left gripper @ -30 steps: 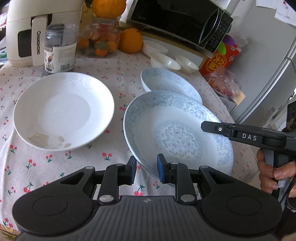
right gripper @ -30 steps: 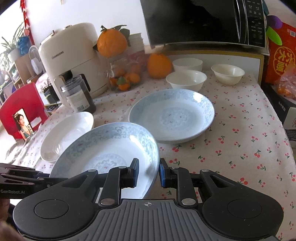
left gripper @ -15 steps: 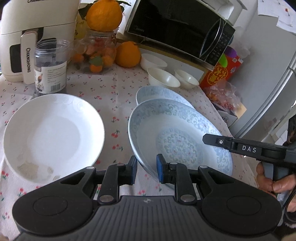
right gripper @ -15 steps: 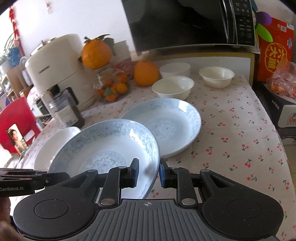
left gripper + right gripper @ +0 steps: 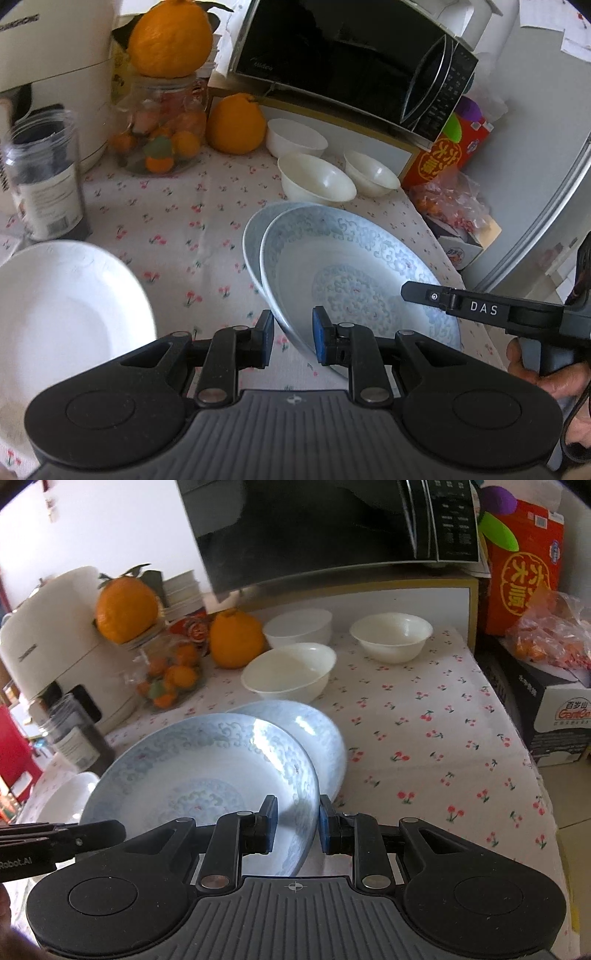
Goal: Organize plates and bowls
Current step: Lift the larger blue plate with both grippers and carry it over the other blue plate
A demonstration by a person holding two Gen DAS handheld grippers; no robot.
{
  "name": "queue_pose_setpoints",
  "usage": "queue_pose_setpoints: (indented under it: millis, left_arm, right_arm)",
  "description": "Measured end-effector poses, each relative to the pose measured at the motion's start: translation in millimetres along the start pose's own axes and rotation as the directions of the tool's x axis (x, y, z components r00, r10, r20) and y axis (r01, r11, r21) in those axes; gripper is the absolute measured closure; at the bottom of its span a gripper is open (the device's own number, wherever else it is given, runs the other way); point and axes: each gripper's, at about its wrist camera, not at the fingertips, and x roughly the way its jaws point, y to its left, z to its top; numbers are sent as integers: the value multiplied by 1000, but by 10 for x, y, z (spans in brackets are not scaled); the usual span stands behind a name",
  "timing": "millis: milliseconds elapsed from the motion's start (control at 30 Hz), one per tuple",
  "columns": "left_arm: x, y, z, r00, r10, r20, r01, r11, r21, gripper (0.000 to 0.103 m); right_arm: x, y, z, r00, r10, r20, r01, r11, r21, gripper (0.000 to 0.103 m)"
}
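Observation:
Both grippers hold one blue-patterned plate [image 5: 354,280] by opposite rims, lifted above the table. My left gripper [image 5: 293,341] is shut on its near-left rim. My right gripper [image 5: 298,823] is shut on its right rim; the plate [image 5: 207,771] fills the lower left of that view. A second blue plate [image 5: 317,734] lies on the table, partly covered by the held one; its edge shows in the left wrist view [image 5: 253,236]. A plain white plate [image 5: 62,317] lies at left. Three white bowls [image 5: 314,177] [image 5: 371,173] [image 5: 295,136] stand at the back.
A microwave [image 5: 351,62] stands on a shelf behind the bowls. A glass jar of small oranges [image 5: 162,125], a large orange [image 5: 234,123], a dark jar [image 5: 44,181] and a white appliance [image 5: 51,66] crowd the back left. Boxes and a snack bag [image 5: 546,642] sit at right.
The held blue plate has moved away from me, toward the back, and now overlaps most of the second blue plate. Both grippers travelled with it.

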Motion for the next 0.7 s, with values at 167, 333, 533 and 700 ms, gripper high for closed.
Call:
queue_pose_setpoints:
  millis: [167, 333, 533, 700]
  left_arm:
    - [148, -29, 79, 1000, 23, -6, -23, 1000, 2, 83]
    - [272, -51, 93, 999, 39, -27, -39, 999, 2, 83]
    - [321, -52, 102, 998, 61, -9, -60, 997, 49, 83]
    - [357, -16, 142, 996, 84, -20, -84, 996, 16, 83]
  right_arm:
    - [132, -71, 64, 1000, -19, -12, 20, 1000, 12, 81]
    - [217, -115, 110, 999, -38, -10, 38, 999, 21, 80]
    - [254, -101, 145, 999, -39, -6, 39, 999, 7, 80]
    - [309, -6, 153, 998, -65, -1, 64, 997, -49, 80]
